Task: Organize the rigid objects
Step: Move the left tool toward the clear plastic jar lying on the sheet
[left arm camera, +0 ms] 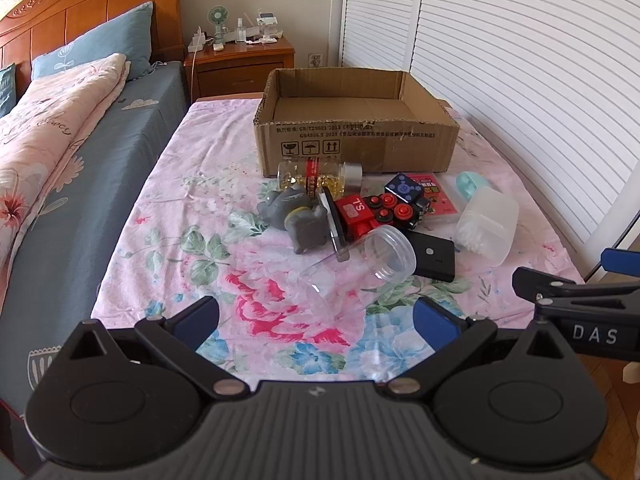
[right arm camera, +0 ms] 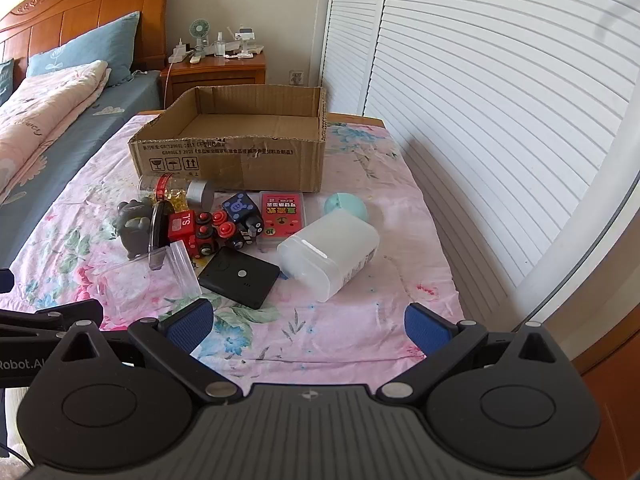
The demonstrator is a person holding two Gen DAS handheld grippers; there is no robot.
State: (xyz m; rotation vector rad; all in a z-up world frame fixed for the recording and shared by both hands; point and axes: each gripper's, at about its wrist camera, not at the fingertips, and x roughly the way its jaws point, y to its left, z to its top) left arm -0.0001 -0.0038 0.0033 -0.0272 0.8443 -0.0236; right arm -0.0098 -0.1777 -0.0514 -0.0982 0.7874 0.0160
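Note:
An open cardboard box [left arm camera: 356,146] [right arm camera: 228,160] stands at the far end of the floral sheet. In front of it lies a pile: a capsule bottle [left arm camera: 320,176] [right arm camera: 176,192], a grey animal toy [left arm camera: 298,216] [right arm camera: 132,224], a red toy train [left arm camera: 372,212] [right arm camera: 200,232], a dark blue cube [left arm camera: 404,190] [right arm camera: 240,210], a red card box [right arm camera: 282,214], a black flat device [left arm camera: 434,258] [right arm camera: 240,276], a frosted white container [left arm camera: 486,226] [right arm camera: 330,252] and a clear jar [left arm camera: 360,276] [right arm camera: 148,280] on its side. My left gripper [left arm camera: 316,322] and right gripper [right arm camera: 308,326] both hover open short of the pile, holding nothing.
A bed [left arm camera: 60,140] with a pink quilt runs along the left. A wooden nightstand [left arm camera: 240,64] with a small fan stands behind the box. White louvred doors [right arm camera: 480,100] line the right side. The other gripper shows at each view's edge.

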